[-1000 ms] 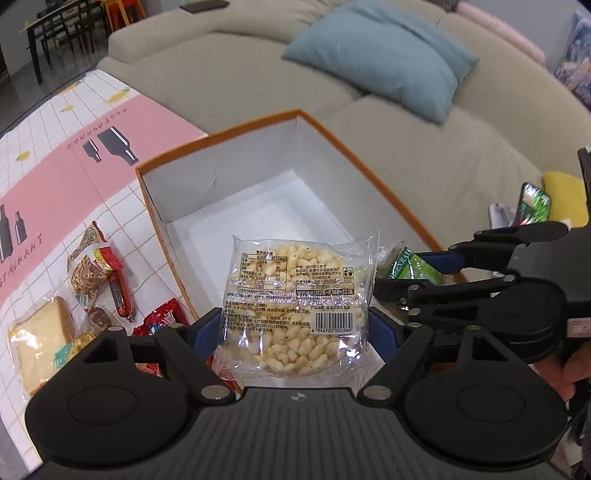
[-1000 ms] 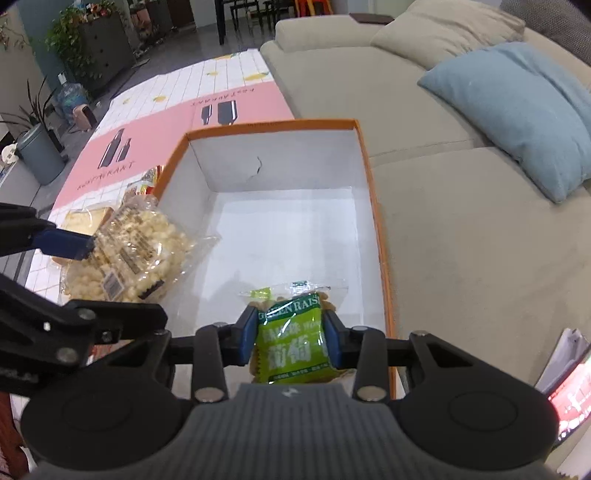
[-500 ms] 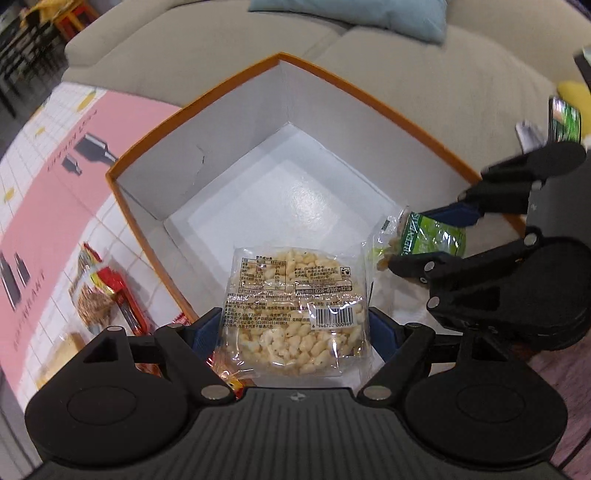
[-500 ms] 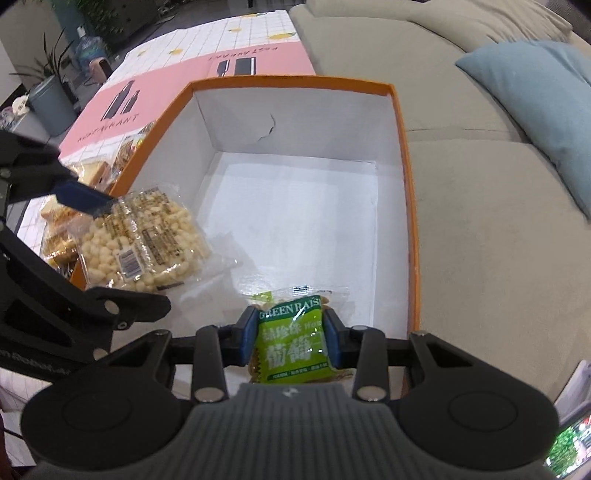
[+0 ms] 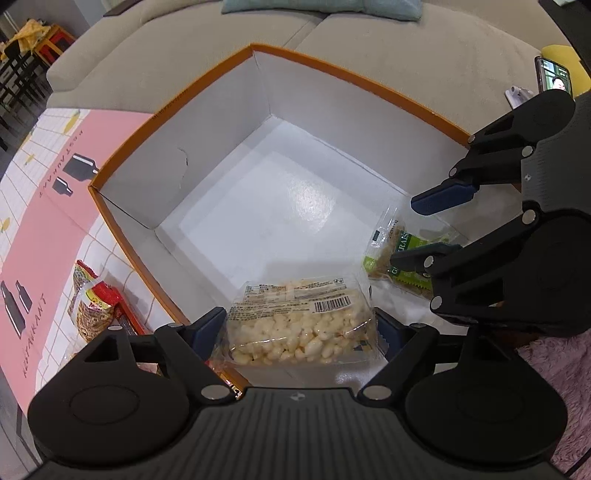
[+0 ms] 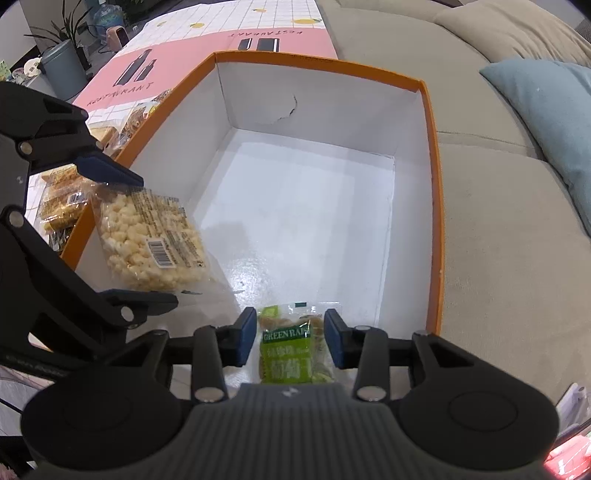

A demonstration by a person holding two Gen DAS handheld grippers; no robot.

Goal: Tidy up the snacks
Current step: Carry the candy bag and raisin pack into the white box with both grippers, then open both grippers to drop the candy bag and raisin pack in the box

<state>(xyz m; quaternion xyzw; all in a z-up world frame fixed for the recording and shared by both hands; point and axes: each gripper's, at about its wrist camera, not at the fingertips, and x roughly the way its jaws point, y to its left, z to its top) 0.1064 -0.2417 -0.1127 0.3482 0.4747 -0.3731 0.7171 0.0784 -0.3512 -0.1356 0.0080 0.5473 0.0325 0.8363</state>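
Orange-rimmed white cardboard box (image 6: pixel 430 155) nearly bare: left gripper (image 5: pixel 301 326) clamps clear puffed-snack pack (image 5: pixel 301 321) inside, right gripper's (image 6: pixel 290 341) jaws just widened w/ green raisin packet (image 6: pixel 286 356) loose between; more snack packs (image 5: pixel 92 302) wait left.

Home living room, beige sofa (image 6: pixel 498 229) with blue cushion (image 6: pixel 546 110), pink rug (image 5: pixel 554 373), dining chairs (image 5: pixel 14 70) behind, potted plant (image 6: pixel 70 22), grey bin (image 6: pixel 64 68), phone (image 5: pixel 554 75) on the sofa

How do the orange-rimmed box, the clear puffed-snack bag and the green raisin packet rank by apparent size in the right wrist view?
1. Orange-rimmed box, clearly largest.
2. Clear puffed-snack bag.
3. Green raisin packet, smallest, although it is nearest the camera and partly hidden.
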